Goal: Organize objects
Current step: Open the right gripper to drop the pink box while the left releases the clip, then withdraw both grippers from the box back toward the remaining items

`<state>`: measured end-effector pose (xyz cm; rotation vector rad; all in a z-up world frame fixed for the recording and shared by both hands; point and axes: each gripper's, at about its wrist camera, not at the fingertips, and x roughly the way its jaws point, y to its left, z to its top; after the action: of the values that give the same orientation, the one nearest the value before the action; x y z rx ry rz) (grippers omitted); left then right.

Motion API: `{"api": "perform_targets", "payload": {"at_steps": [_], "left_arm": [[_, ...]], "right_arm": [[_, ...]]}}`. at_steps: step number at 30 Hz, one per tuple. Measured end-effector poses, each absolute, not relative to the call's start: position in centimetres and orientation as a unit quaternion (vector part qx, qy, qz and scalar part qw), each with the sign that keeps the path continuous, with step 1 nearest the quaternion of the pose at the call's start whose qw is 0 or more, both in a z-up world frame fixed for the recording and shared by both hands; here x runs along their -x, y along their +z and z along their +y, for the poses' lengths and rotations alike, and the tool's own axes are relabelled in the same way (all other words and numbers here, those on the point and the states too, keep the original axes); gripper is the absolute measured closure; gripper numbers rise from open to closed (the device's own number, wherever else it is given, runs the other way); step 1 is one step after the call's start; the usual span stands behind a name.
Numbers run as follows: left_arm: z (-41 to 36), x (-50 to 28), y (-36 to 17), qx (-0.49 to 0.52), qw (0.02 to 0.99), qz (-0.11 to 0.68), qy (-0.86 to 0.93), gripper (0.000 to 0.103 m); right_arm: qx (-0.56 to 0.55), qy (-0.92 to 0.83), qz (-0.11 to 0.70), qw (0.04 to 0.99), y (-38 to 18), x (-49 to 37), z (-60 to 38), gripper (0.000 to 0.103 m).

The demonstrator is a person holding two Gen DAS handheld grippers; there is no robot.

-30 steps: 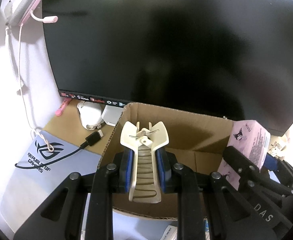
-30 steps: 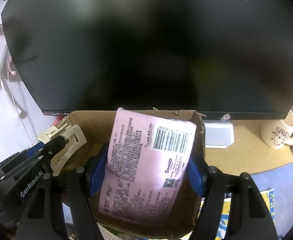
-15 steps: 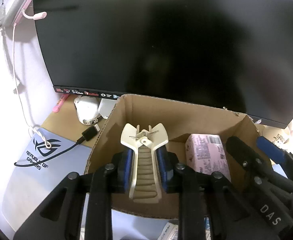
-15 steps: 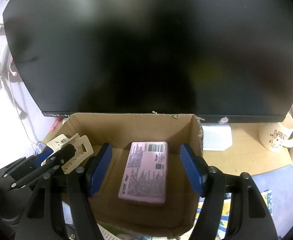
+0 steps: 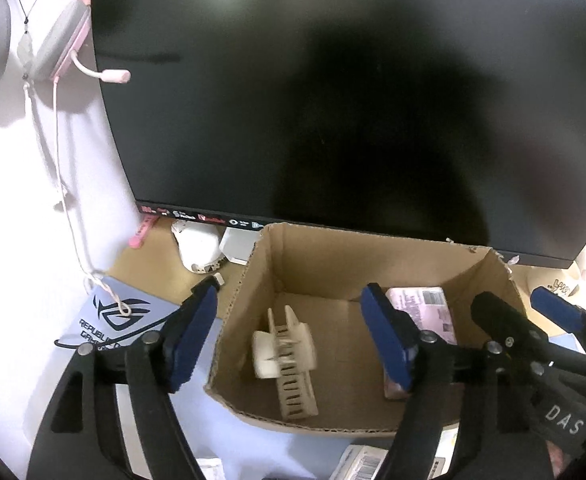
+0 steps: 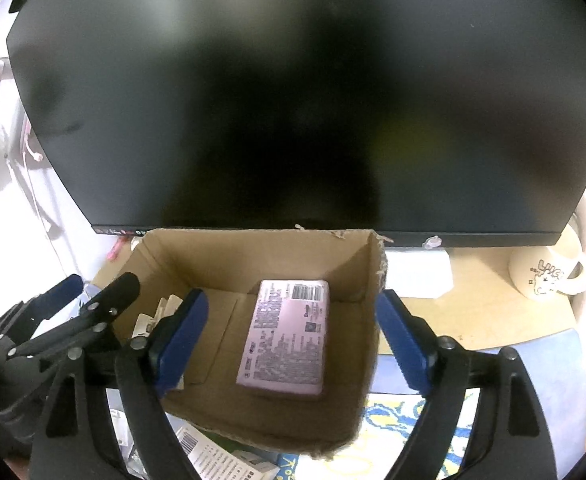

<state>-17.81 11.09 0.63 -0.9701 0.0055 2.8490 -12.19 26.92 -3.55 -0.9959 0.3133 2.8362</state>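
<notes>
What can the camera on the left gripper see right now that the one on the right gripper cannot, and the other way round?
Only the left wrist view shows the cream hair clip whole, blurred, inside the box, plus the white mouse and the ROG mouse pad. Only the right wrist view shows the mug and the pink packet in full, lying flat. Both show the cardboard box, the dark monitor, the pink headset, and both open grippers, left and right.
</notes>
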Motion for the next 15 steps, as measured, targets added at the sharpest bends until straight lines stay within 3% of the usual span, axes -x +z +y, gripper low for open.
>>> {"api": "perform_targets", "payload": {"at_steps": [6,15], "left_arm": [[9.8,17.3,1.6,0.298,0.036,0.011,0.954,0.001],[7.4,17.8,1.7,0.306,0.008,0.009,0.952,0.0]], "right_arm": [[0.349,0.93,0.104,0.055,-3.5,12.2,27.3,0.008],[0.354,0.928,0.108,0.049,-3.5,12.2,27.3,0.0]]}}
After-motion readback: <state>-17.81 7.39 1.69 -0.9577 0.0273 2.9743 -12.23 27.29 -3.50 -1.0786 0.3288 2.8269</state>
